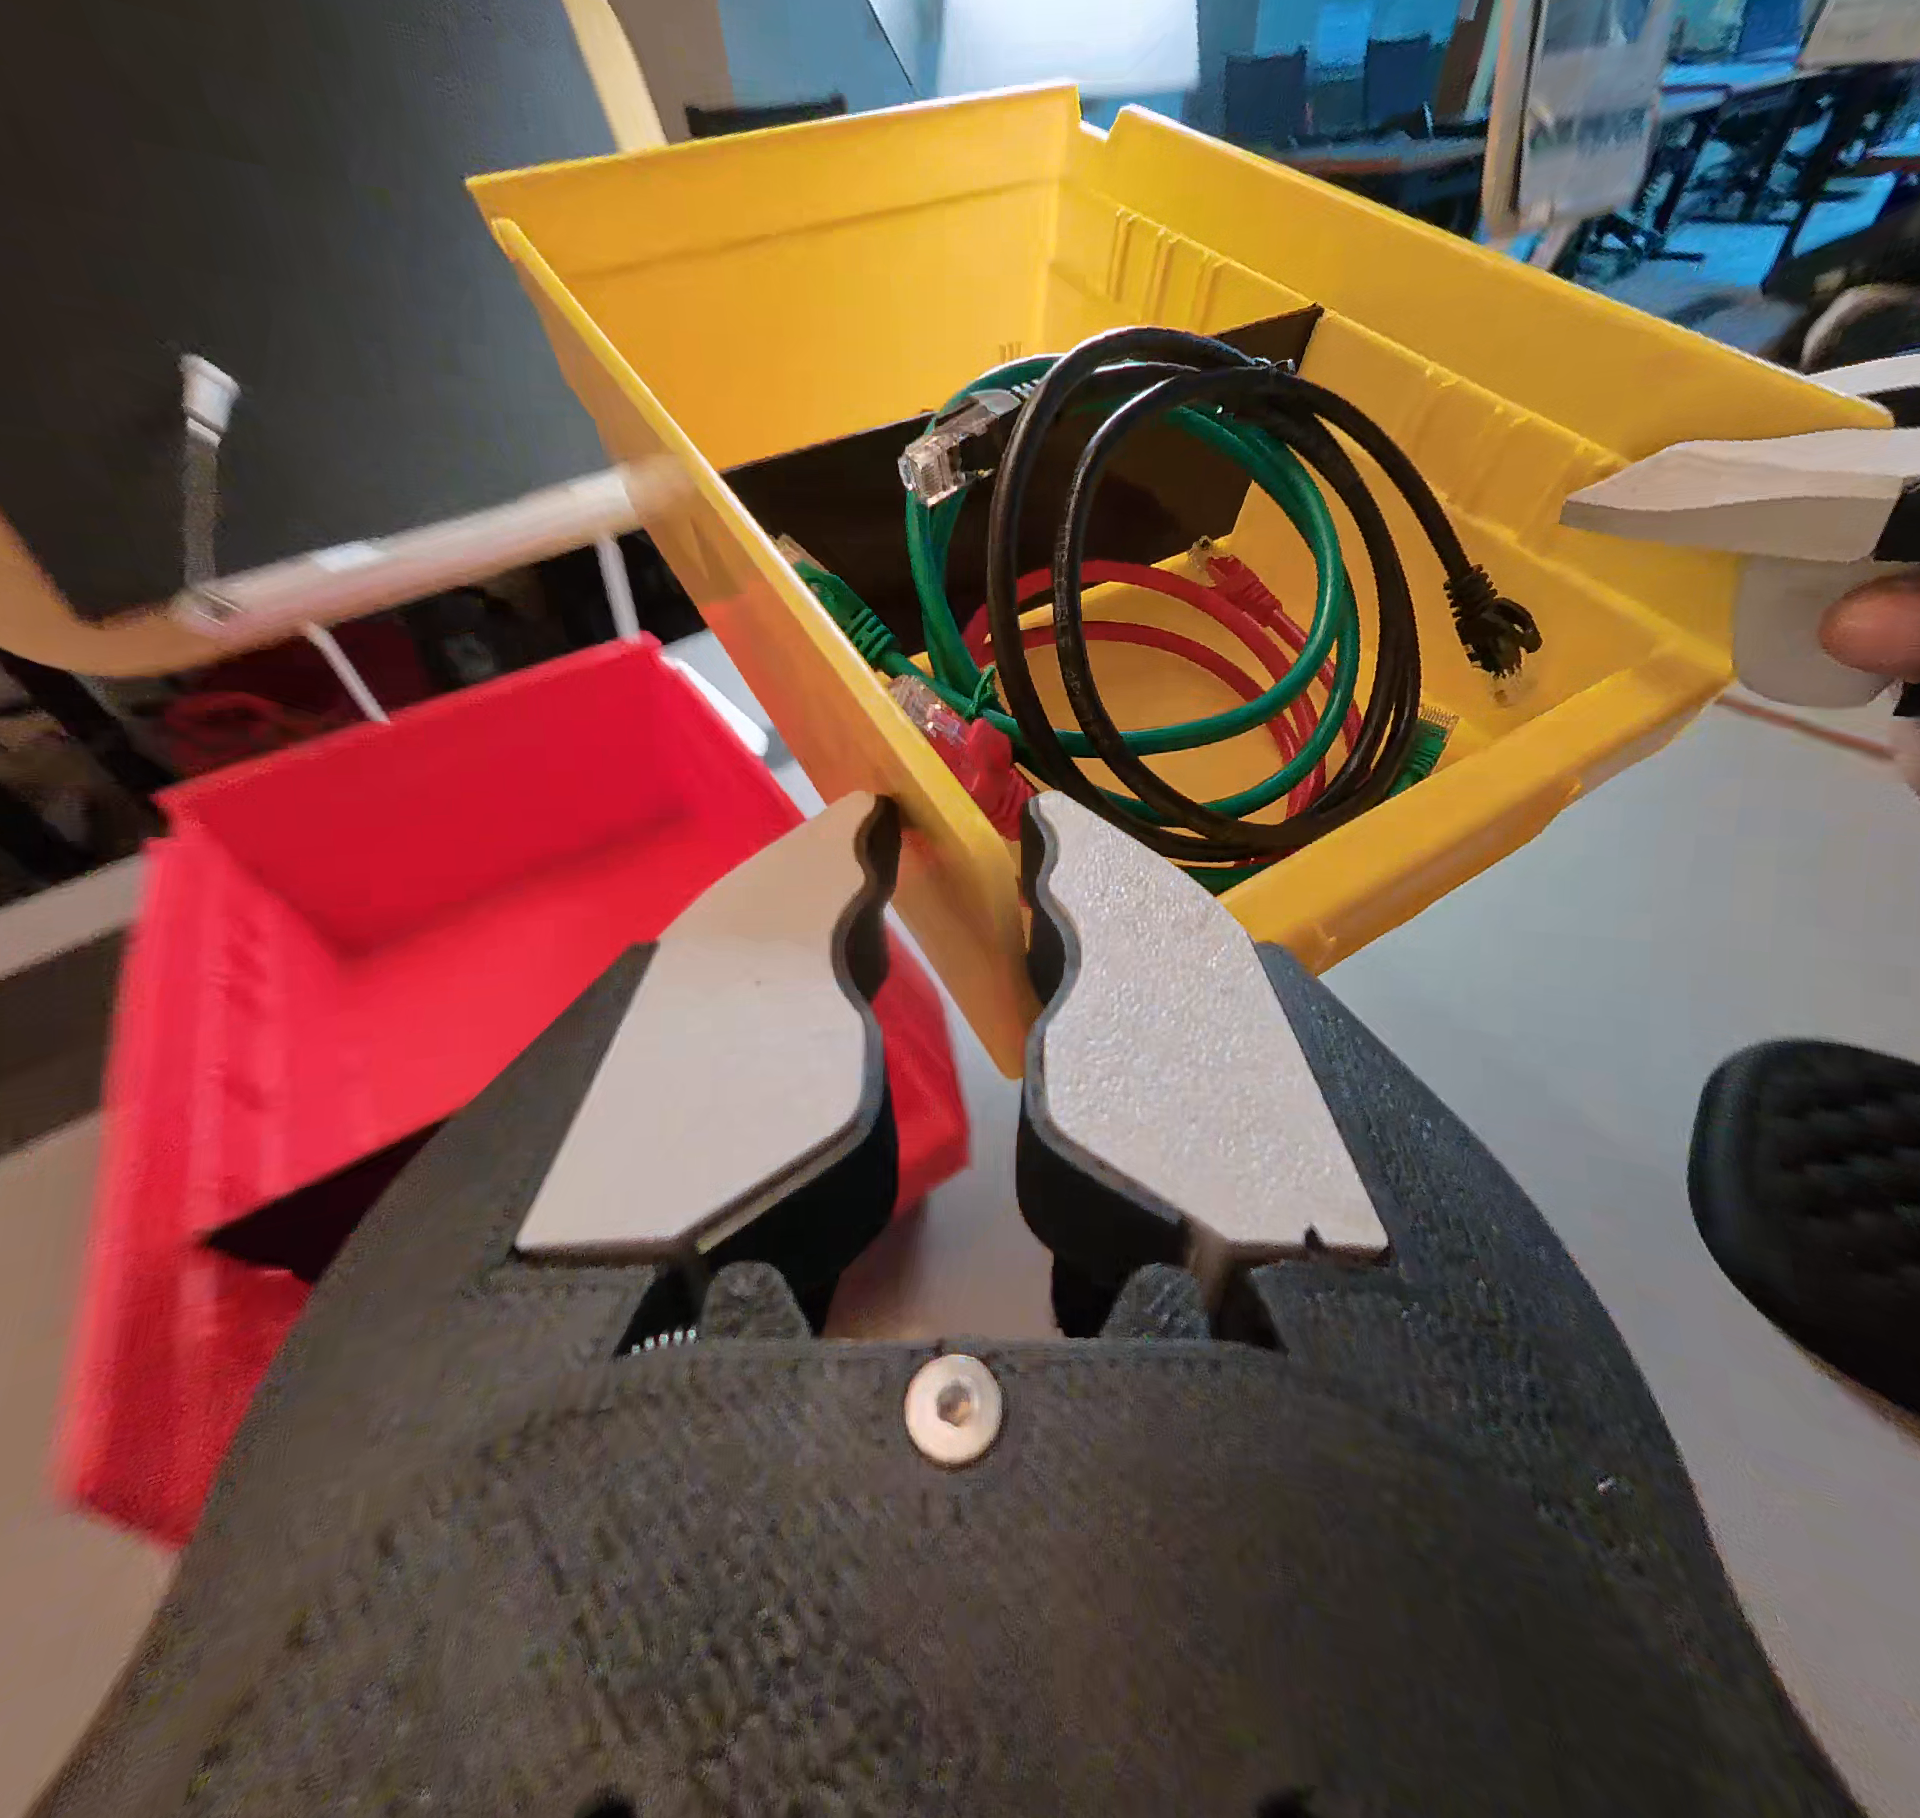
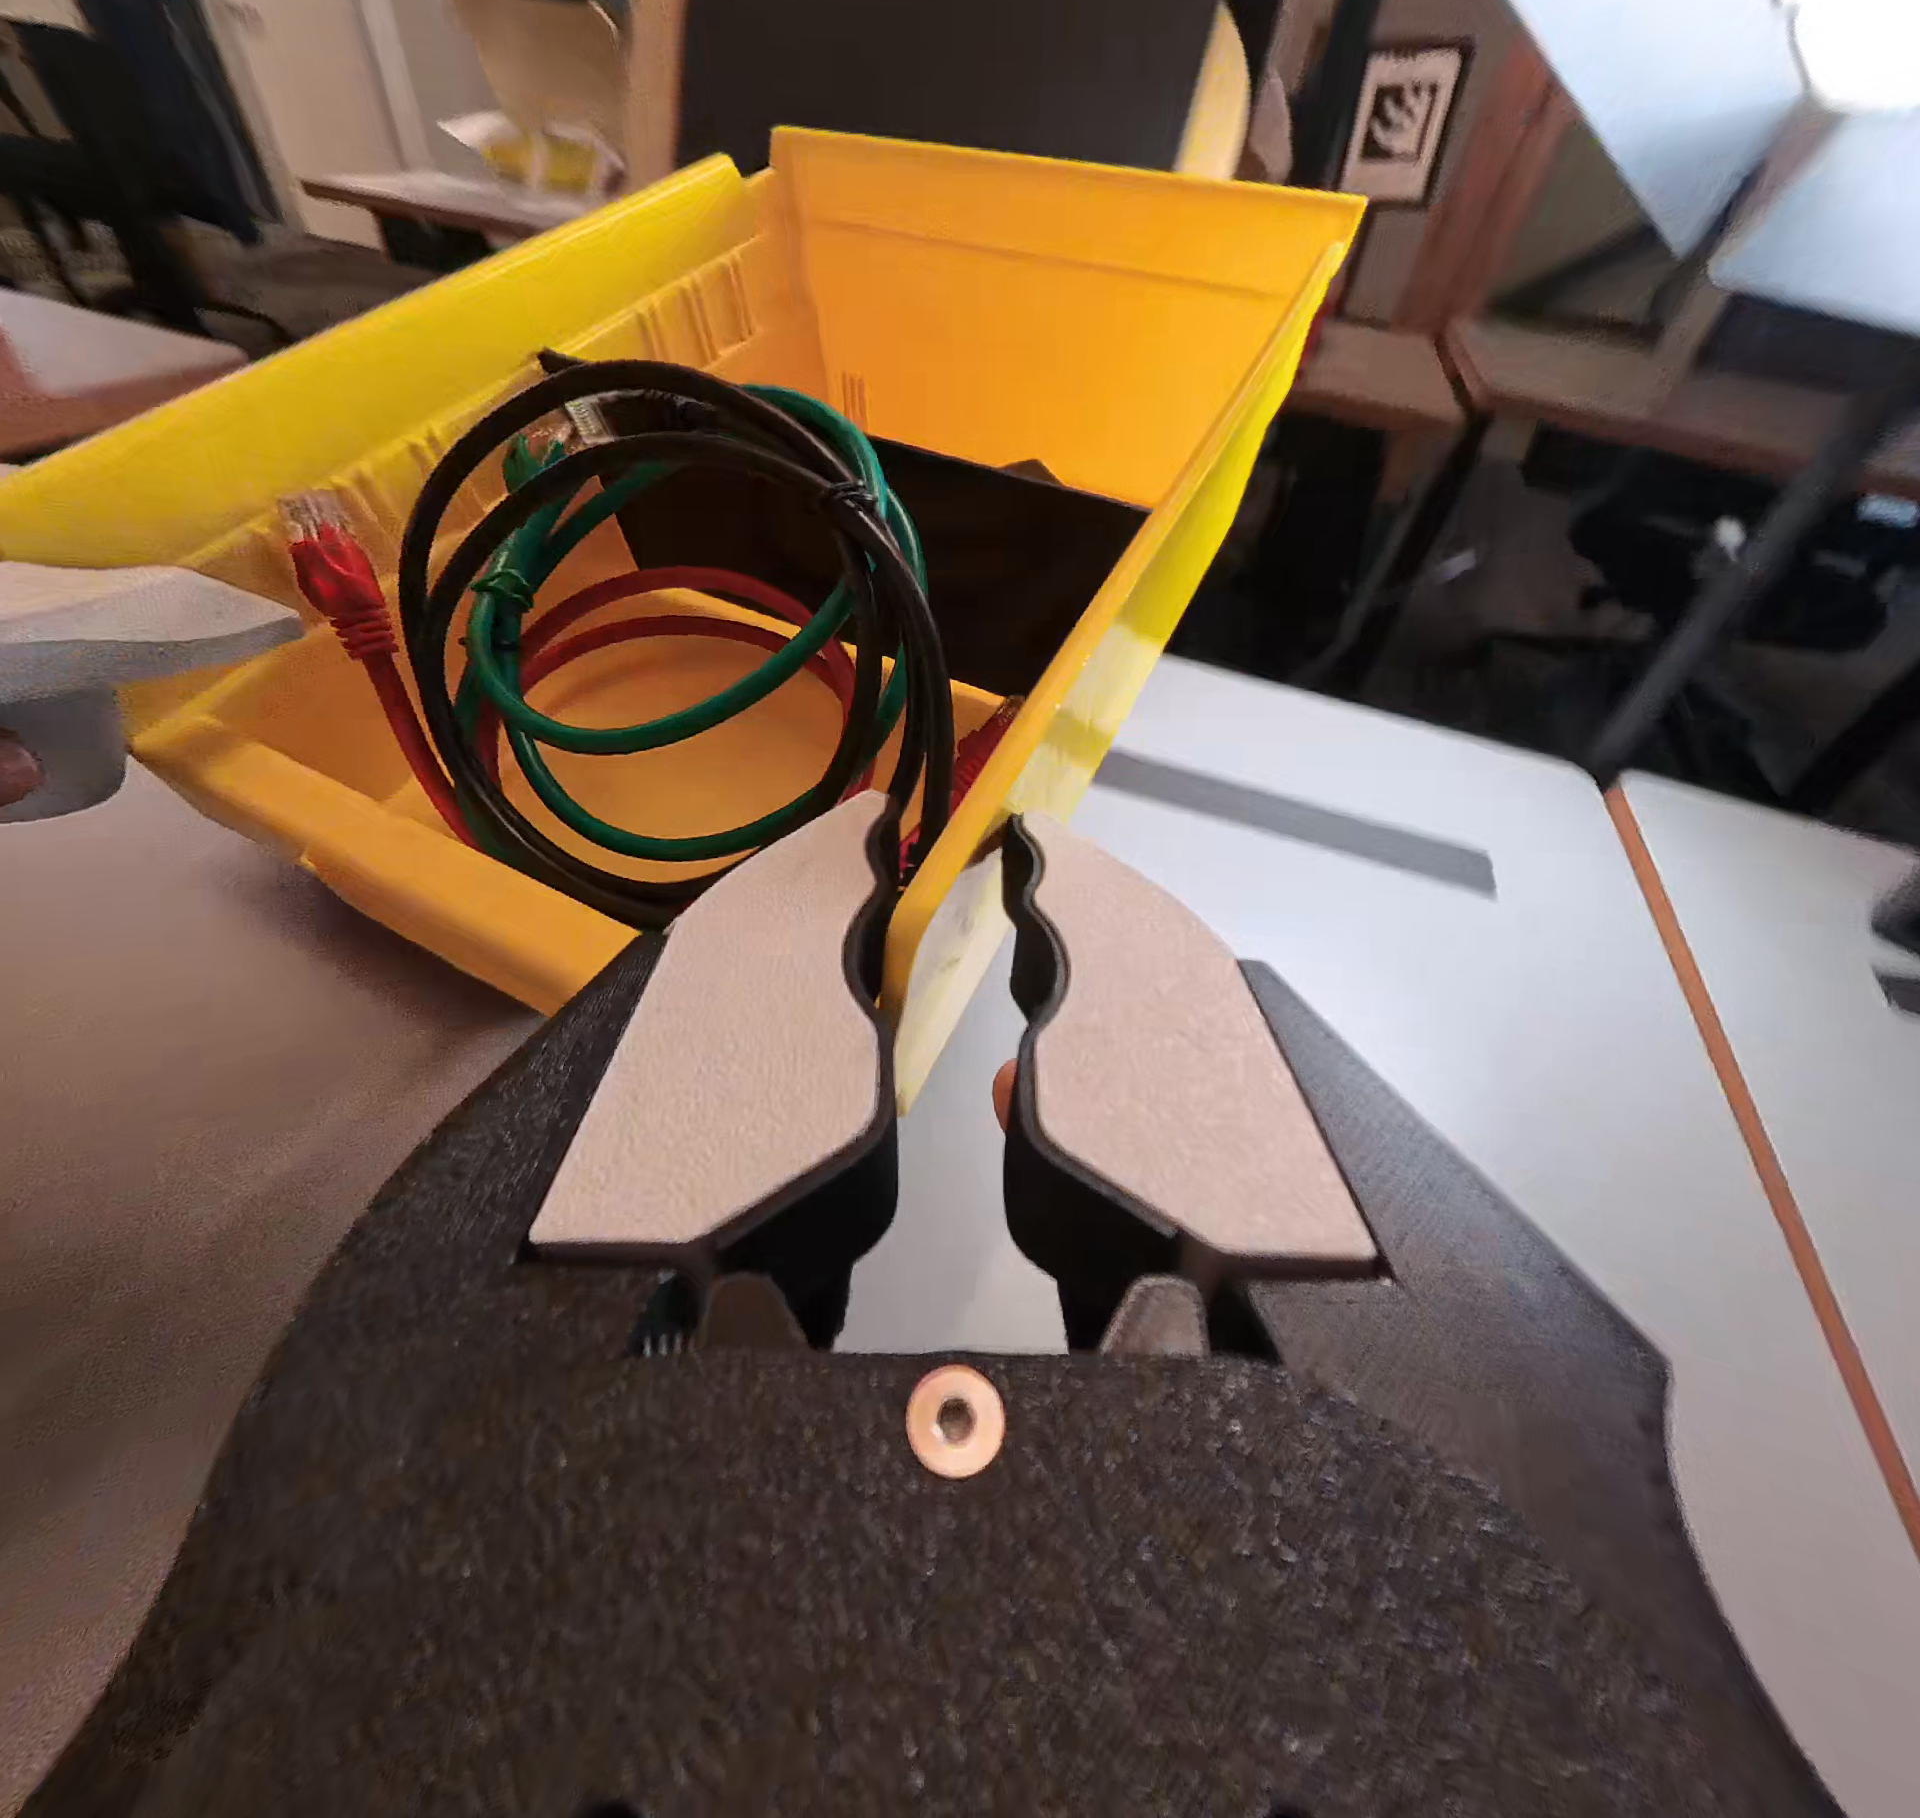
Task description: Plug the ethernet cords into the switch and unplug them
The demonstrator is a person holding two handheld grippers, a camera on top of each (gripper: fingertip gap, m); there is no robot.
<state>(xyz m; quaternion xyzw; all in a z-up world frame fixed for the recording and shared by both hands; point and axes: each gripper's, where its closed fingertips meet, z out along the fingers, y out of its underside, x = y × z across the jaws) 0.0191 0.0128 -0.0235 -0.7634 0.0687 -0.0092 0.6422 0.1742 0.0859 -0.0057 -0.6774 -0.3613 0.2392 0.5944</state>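
The left gripper and right gripper are each clamped on a side wall of the tilted bin, from which the cords could be spilled.

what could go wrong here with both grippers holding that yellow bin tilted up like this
1. The yellow plastic bin is pinched only by its thin side walls, by the left gripper and right gripper; it may slip.
2. Tilted, the loose coiled black cable, green cable and red cable may slide out.

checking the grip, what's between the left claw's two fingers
The left side wall of the yellow bin stands in the left claw, pinched at the tips; the left wrist view shows it. The cords lie just beyond, inside.
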